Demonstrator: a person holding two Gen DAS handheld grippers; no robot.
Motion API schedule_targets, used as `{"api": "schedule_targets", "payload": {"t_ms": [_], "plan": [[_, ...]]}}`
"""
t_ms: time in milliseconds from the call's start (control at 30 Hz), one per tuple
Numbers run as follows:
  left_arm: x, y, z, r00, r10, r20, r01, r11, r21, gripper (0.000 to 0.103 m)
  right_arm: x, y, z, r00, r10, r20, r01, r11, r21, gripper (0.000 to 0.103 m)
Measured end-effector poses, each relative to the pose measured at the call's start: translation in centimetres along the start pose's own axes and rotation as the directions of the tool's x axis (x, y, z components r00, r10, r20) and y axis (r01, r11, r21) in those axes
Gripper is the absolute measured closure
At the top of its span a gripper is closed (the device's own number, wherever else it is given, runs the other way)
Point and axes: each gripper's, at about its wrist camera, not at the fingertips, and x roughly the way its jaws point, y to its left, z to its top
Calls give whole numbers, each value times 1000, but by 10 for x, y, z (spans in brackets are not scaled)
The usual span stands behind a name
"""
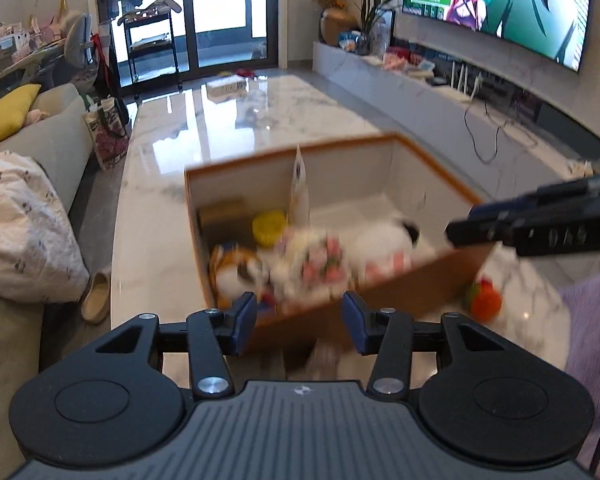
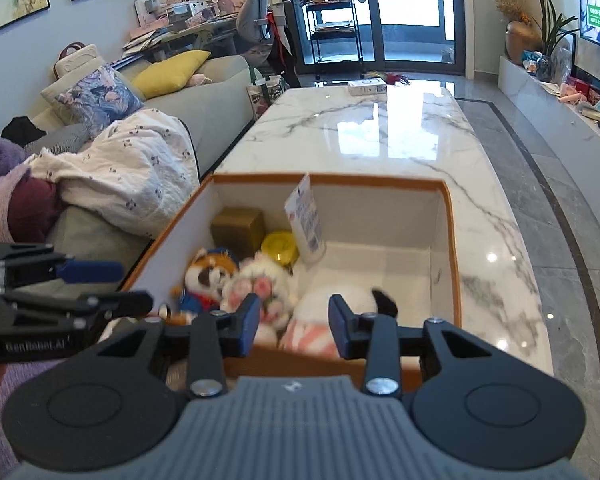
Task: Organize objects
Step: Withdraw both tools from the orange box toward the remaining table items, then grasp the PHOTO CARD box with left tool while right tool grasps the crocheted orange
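An orange-rimmed box [image 2: 451, 240] with white inner walls stands on the marble table. It holds a fox plush [image 2: 206, 280], a white flowered plush [image 2: 266, 284], a white and black plush [image 2: 340, 300], a yellow round tin [image 2: 280, 246], a brown box [image 2: 238, 224] and a white tube [image 2: 306, 220]. The box also shows in the left wrist view [image 1: 432, 164]. My left gripper [image 1: 299, 322] is open and empty above the box's near wall. My right gripper [image 2: 294, 326] is open and empty over the near edge. An orange toy [image 1: 485, 300] lies outside the box.
The marble table [image 2: 380, 132] runs far ahead, with a small white box [image 2: 367, 88] at its end. A sofa with a blanket [image 2: 132, 176] and cushions is on the left. A TV and a low cabinet [image 1: 420, 92] stand on the right.
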Motion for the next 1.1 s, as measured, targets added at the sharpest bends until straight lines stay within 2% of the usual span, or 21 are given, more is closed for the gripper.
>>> {"api": "schedule_targets", "payload": {"t_ms": [167,333,533,700,800,967,1100], "plan": [[0,-2,-40,1000,-2,-16,2,1000,19,45,0,-6,-37,999,-25,-41,26,999,27,59],[18,-9,-66,997,70,-41,-67,995,74,43,7,-14,-64,993,-50,-104,58,996,67,59],[37,-6,-78,992,102,-79,-98,994,47,43,2,-20,-79,989,-92,-113,99,993,57,55],[43,-2,-82,993,79,-85,-77,997,25,44,6,-36,-87,978,-152,-141,163,984,70,49],[48,-9,-82,994,81,-79,-77,996,54,44,13,-46,-90,969,-191,-154,205,976,79,47],[50,-16,-83,993,65,-97,-58,996,68,57,22,-62,-90,951,-262,-162,275,959,68,47],[49,-27,-83,994,32,-107,-24,997,77,59,33,-67,-89,950,-259,-175,273,960,61,47]]}}
